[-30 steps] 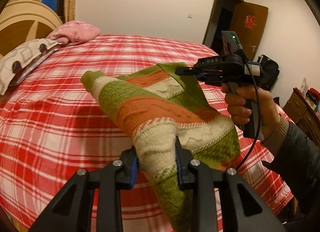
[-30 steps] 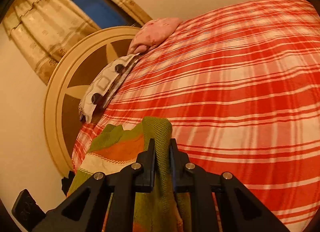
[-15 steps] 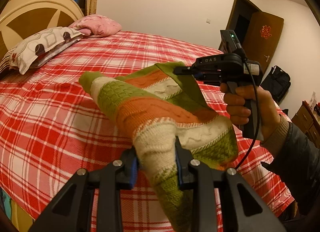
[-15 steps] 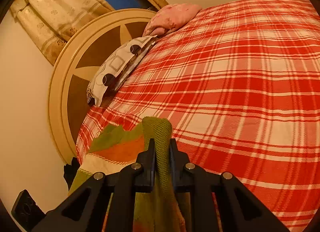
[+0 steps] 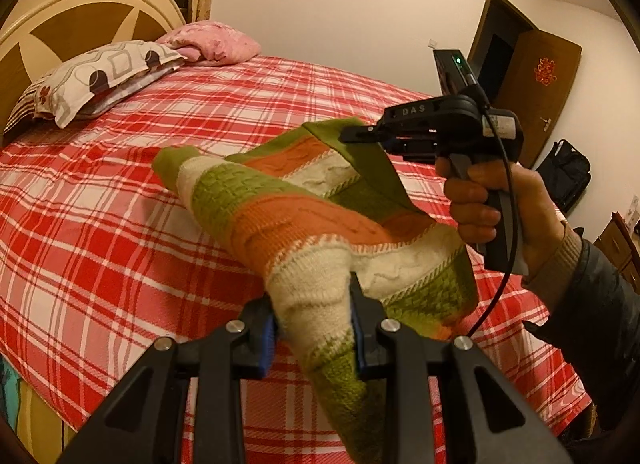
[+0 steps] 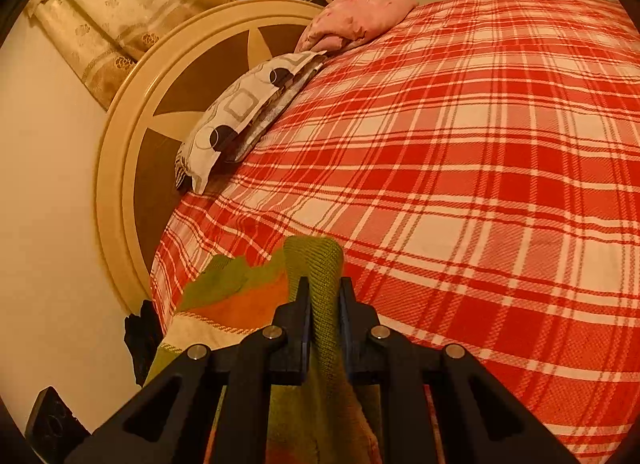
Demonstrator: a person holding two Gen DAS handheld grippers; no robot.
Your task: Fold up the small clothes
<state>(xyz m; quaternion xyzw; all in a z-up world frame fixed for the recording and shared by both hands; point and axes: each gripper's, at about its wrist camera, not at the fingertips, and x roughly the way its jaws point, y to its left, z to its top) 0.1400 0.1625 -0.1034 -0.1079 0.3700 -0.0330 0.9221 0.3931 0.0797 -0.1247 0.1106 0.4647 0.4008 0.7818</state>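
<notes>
Claws, left (image 5: pixel 314 322) and right (image 6: pixel 324 306), each clench the striped sweater (image 5: pixel 304 220), whose lower hem runs out of view.

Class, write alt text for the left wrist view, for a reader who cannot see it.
A striped knit sweater in green, orange and cream hangs above a red plaid bed, pinched between the left gripper in the foreground and the right gripper, held by a hand. Two pillows lie near the headboard.

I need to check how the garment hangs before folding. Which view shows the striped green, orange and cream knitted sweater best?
The left wrist view: the striped green, orange and cream knitted sweater spans between both grippers above the bed. The right wrist view shows only a green edge pinched close up.
</notes>
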